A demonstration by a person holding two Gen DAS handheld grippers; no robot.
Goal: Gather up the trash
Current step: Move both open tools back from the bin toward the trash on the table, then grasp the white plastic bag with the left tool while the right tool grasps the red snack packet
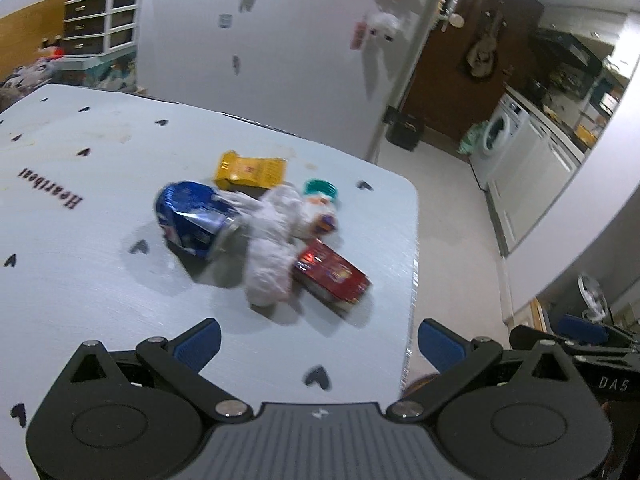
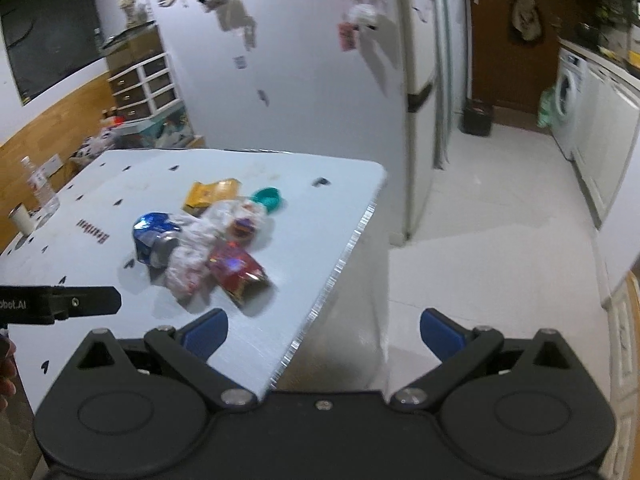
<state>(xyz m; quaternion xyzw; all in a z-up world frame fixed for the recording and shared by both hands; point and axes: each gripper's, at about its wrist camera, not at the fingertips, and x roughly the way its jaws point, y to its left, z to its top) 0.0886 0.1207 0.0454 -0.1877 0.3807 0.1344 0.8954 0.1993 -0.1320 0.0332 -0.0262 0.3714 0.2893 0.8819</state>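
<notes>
Both tongs, left (image 1: 319, 342) and right (image 2: 323, 332), are hanging open and empty; the can (image 1: 192, 218) is lying sideways and may roll off the worktop (image 1: 80, 208).

A home kitchen: fridge (image 2: 320, 60), washing machine (image 2: 568, 92), white cabinets (image 2: 608, 140).

Pale blue table (image 1: 72, 208) with little dark hearts printed all over. Lying on it in one heap: crushed blue can (image 1: 192, 218), white crumpled plastic (image 1: 272, 248), red packet (image 1: 332, 276), yellow packet (image 1: 250, 170), teal lid (image 1: 320, 188). Far left corner has a clear bottle (image 2: 40, 188) and a small cup (image 2: 22, 220).
</notes>
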